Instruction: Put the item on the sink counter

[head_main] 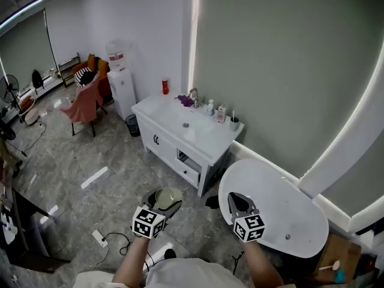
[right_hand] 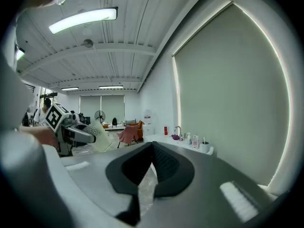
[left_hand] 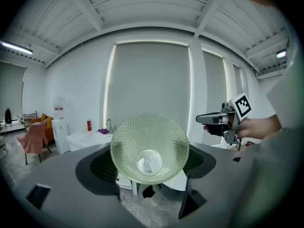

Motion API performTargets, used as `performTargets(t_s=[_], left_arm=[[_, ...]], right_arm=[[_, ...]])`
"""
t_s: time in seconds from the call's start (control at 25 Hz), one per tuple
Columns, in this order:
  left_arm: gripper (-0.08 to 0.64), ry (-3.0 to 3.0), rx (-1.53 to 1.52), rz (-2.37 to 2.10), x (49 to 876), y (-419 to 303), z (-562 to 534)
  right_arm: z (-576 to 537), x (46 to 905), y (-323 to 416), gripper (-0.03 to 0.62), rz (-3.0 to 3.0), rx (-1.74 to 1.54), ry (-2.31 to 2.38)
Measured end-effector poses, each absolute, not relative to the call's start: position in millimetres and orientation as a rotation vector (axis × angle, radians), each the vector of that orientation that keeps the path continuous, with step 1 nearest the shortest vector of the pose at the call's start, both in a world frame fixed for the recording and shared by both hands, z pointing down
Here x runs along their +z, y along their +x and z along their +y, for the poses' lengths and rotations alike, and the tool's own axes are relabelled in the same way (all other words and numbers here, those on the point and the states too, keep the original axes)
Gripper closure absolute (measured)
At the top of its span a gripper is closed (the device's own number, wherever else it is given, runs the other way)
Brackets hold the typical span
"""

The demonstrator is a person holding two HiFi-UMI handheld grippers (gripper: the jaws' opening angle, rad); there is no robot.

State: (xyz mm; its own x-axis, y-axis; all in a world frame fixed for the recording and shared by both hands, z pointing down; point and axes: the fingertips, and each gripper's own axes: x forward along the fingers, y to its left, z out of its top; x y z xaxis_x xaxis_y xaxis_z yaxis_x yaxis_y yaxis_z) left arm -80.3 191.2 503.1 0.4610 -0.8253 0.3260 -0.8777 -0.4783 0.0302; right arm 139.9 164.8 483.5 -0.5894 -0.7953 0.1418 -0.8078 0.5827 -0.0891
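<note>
We hold a clear, dimpled glass bowl (left_hand: 148, 148) in the left gripper (head_main: 165, 200). Its fingers (left_hand: 102, 167) stand wide apart and are clamped on the bowl's two sides. In the left gripper view the bowl's open mouth faces the camera and its small round base points away. The bowl is in the air above the grey marbled floor (head_main: 90, 155), well apart from the white sink worktop (head_main: 159, 110) ahead of us.

The right gripper (head_main: 235, 198) hangs beside it over a white oval tub (head_main: 282, 197). Its fingers (right_hand: 166, 163) are together at the tips, and we see nothing between them.

The worktop stands against the pale wall, with a basin (head_main: 186, 125) sunk in its middle and a faucet (head_main: 193, 95) behind that. On it we see a red bottle (head_main: 165, 86) at the far left corner, a purple cloth (head_main: 185, 101) by the faucet, and a few small bottles along the back edge. A cup (head_main: 234, 123) with a toothbrush in it is at the right end. Left of the worktop stands a water dispenser (head_main: 122, 86), and further left a chair (head_main: 84, 104) draped with a pink cloth.
</note>
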Motion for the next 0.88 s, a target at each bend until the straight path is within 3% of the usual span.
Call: performTargets(t_s=[0.88], left_arm=[[0.175,2.548,0.386,-1.419,515,-126,173]], right_arm=[[156,497,90,0.583,-2.651,0.26,1.413]])
